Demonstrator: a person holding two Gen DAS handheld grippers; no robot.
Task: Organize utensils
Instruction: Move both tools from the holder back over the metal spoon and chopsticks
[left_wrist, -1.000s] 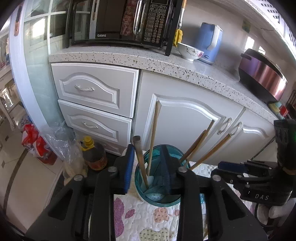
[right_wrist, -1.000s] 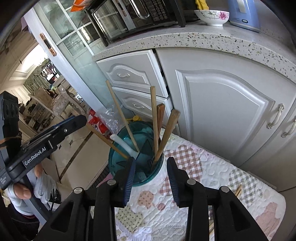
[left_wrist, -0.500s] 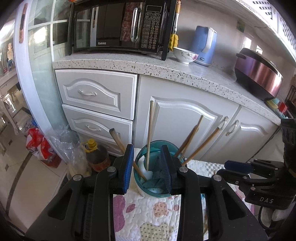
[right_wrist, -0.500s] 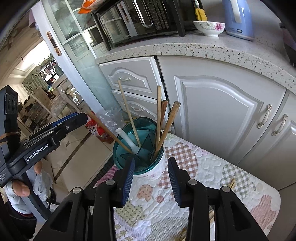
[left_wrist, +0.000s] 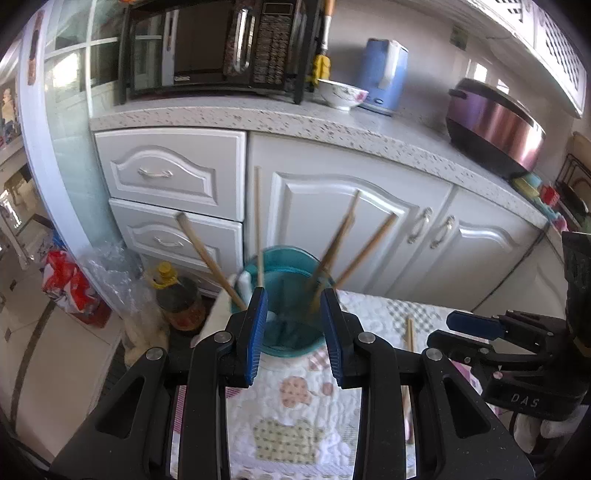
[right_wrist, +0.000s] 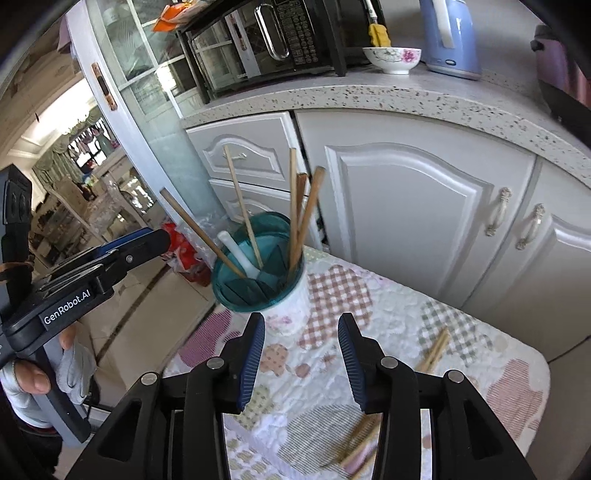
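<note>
A teal utensil holder (right_wrist: 258, 273) stands on a patchwork cloth (right_wrist: 388, 321) at the table's far left corner; it also shows in the left wrist view (left_wrist: 288, 295). Several wooden chopsticks (right_wrist: 303, 218) and a white spoon (right_wrist: 236, 251) stand in it. Loose chopsticks (right_wrist: 434, 350) lie on the cloth to the right, with more near the front (right_wrist: 360, 443). My left gripper (left_wrist: 294, 328) is open and empty just in front of the holder. My right gripper (right_wrist: 301, 356) is open and empty, a short way back from the holder.
White cabinets (right_wrist: 406, 221) and a speckled counter (right_wrist: 369, 96) stand behind the table, with a microwave (right_wrist: 266, 40), bowl (right_wrist: 391, 59), blue kettle (right_wrist: 450, 37) and rice cooker (left_wrist: 495, 129). An oil bottle (left_wrist: 177, 299) and bags (left_wrist: 74, 284) sit on the floor at left.
My left gripper let go of a wooden utensil, which now leans in the holder. Both grippers drew back from the holder, and both opened wider.
</note>
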